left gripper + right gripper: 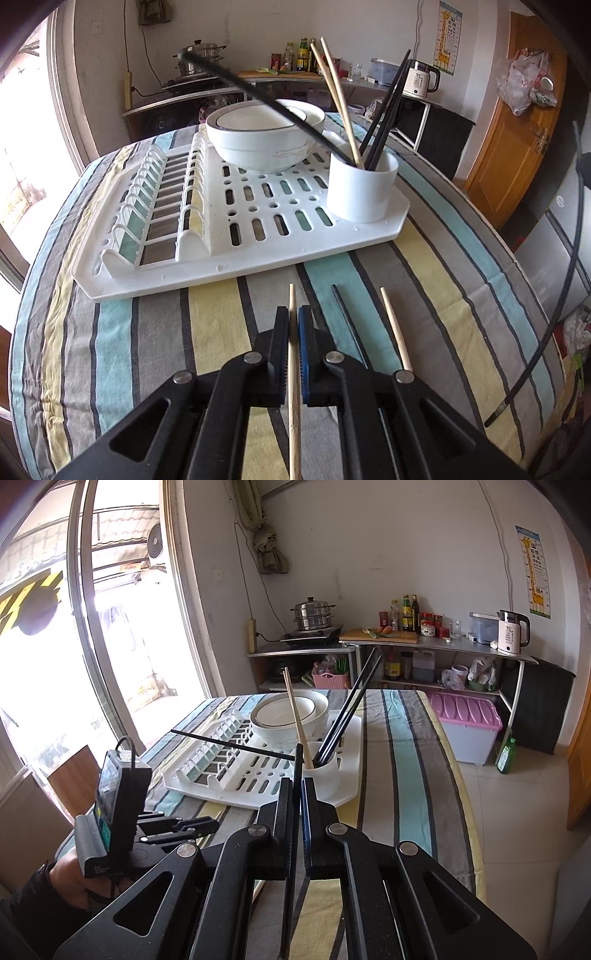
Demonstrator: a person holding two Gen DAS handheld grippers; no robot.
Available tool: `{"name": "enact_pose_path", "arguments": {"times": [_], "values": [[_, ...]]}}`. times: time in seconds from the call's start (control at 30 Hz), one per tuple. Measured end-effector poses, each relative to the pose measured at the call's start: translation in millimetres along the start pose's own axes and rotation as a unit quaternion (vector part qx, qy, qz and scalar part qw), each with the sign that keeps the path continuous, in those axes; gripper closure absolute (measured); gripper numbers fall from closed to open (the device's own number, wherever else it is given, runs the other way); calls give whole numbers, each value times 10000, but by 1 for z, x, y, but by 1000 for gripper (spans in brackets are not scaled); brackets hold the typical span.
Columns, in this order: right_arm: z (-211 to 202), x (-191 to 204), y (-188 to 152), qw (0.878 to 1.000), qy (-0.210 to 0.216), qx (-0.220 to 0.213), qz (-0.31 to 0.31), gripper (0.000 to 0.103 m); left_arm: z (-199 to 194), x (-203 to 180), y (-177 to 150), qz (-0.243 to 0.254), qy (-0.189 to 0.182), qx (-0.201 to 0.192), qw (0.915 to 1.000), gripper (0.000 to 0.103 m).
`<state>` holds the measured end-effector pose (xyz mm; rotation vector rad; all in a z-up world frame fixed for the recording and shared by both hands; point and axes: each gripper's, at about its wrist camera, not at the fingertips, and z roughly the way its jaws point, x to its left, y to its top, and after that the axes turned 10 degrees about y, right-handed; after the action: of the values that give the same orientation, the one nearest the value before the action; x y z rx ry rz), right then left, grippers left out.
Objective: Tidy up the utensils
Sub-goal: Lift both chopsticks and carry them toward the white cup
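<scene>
The left gripper is clamped on a wooden chopstick, which runs lengthwise between the jaws, its narrow tip projecting just ahead of the fingertips toward the dish rack and its thicker end passing back beneath the gripper body. To the right of this gripper, two further pieces lie on the striped tablecloth, roughly parallel to the held one and likewise pointed toward the rack: a black chopstick just beside the right jaw and a second wooden chopstick further right. Ahead and to the right, the white utensil cup stands on the rack's near right corner with wooden and black chopsticks already leaning in it; white bowls sit behind it. The right gripper is closed on a black chopstick, whose long axis lies along the jaws, tip forward toward the same cup. Each chopstick is judged light, stiff and slender, the lacquered black ones probably slippery. A grip near mid-length is advised, since a hold close to one end may let the piece pivot between the pads. Insertion should be made tip-down, with the long axis steepened before the cup rim is reached, because the leaning sticks are easily disturbed.
</scene>
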<state>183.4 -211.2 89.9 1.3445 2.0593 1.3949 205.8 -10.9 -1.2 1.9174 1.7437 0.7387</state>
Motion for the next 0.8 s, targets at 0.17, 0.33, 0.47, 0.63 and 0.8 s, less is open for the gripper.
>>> {"name": "enact_pose_path", "arguments": {"times": [0.17,0.33,0.47,0.63,0.8], "values": [[-3,3,1,10000,-6,-37,-25,99,-44,5,6,-19,-151,-492,9987,98],[-8,6,1,10000,-18,-73,-37,99,-76,12,15,-64,-258,-888,9957,98],[-11,8,2,9999,-38,-107,-48,99,-92,17,18,-118,-311,-1115,9932,98],[-15,8,5,9998,-53,-180,-56,99,-104,17,22,-100,-344,-1285,9911,98],[-17,8,6,9997,-66,-207,-60,99,-103,21,25,-140,-312,-1336,9904,98]]}}
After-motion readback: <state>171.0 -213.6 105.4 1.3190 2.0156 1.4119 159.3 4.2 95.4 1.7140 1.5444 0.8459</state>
